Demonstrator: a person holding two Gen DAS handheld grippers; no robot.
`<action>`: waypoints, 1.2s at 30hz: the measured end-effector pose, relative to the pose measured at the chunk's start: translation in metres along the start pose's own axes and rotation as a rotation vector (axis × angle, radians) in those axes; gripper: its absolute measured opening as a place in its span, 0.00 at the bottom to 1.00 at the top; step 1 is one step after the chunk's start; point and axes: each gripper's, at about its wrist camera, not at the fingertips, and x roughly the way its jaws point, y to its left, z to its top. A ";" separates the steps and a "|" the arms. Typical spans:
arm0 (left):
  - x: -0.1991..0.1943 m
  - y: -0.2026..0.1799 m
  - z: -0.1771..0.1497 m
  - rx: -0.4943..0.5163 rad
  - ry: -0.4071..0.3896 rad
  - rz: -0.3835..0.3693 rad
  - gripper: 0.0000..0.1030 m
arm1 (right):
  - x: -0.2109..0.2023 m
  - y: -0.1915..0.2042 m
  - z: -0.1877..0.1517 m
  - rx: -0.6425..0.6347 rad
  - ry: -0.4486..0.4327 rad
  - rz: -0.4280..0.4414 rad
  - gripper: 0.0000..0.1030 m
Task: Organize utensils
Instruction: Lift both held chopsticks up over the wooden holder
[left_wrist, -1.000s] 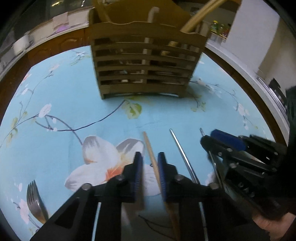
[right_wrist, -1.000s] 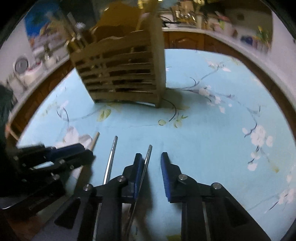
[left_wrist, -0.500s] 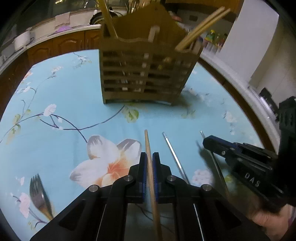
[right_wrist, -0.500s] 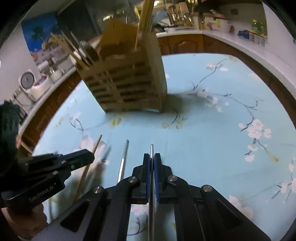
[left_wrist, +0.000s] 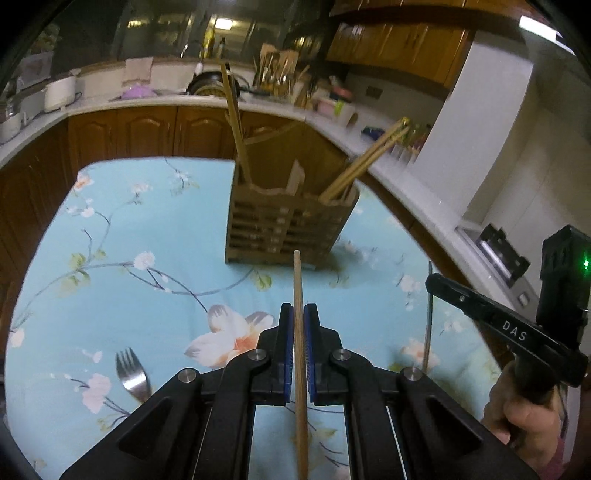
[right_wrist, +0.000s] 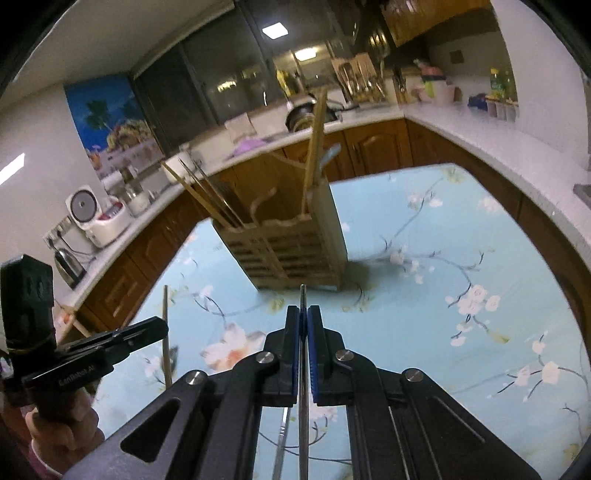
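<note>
My left gripper (left_wrist: 298, 314) is shut on a wooden chopstick (left_wrist: 297, 280) and holds it above the table, pointing at the slatted wooden utensil holder (left_wrist: 284, 230). My right gripper (right_wrist: 303, 317) is shut on a metal chopstick (right_wrist: 303, 295), also raised and pointing at the holder (right_wrist: 291, 254). The holder stands on the blue floral tablecloth (left_wrist: 129, 236) and has several chopsticks in it. A second metal chopstick (right_wrist: 280, 439) lies on the cloth under the right gripper. The right gripper with its metal chopstick (left_wrist: 428, 314) shows in the left wrist view, and the left gripper with its wooden chopstick (right_wrist: 166, 328) in the right wrist view.
A metal fork (left_wrist: 131, 373) lies on the cloth at the left front. Wooden cabinets and a white counter (left_wrist: 155, 101) with kitchenware run behind and to the right of the table. A rice cooker (right_wrist: 96, 218) stands on the counter at left.
Both grippers closed on their chopsticks and lifted them off the cloth. Both views have risen and pulled back from the holder.
</note>
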 end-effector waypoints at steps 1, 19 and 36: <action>-0.007 0.000 0.001 0.001 -0.012 -0.003 0.03 | -0.005 0.002 0.002 -0.001 -0.012 0.006 0.04; -0.064 0.002 0.008 0.014 -0.139 -0.005 0.03 | -0.048 0.022 0.040 -0.042 -0.173 0.029 0.04; -0.065 0.010 0.030 0.003 -0.192 0.011 0.03 | -0.048 0.023 0.059 -0.043 -0.224 0.029 0.04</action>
